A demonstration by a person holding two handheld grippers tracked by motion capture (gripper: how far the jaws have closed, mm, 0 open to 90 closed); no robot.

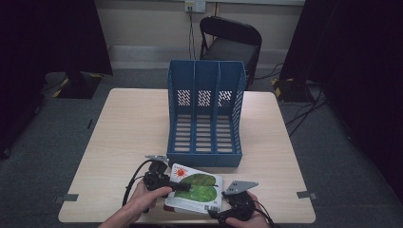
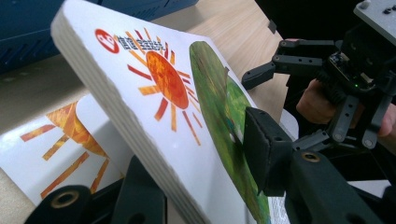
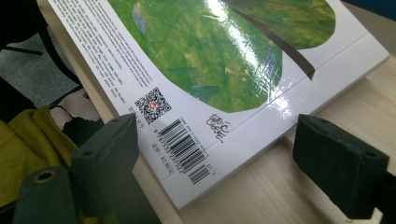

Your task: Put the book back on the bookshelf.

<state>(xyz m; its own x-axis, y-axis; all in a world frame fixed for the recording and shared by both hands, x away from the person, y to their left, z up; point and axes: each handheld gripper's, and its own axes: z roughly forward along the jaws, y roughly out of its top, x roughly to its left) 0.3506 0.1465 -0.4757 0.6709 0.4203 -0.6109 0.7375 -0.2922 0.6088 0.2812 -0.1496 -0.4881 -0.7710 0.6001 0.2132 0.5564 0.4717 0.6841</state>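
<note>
A thick white board book [image 1: 202,189] with an orange sun and a green leaf on its cover lies near the table's front edge. My left gripper [image 1: 183,186] is shut on its left part, one pad [image 2: 264,154] pressing on the green leaf, the other jaw under the book [image 2: 163,79], which tilts up. A flat white surface [image 2: 56,135] with the same sun print shows beneath; I cannot tell what it is. My right gripper [image 3: 229,172] stands open at the barcode corner of the book [image 3: 210,51], its pads apart from it. The right gripper [image 2: 275,63] is seen beyond the book.
A blue file holder [image 1: 204,114] with three upright compartments stands mid-table, just behind the book. The wooden table [image 1: 128,123] has bare room to its left and right. A dark folding chair [image 1: 230,40] sits past the far edge. Cables run on the floor at right.
</note>
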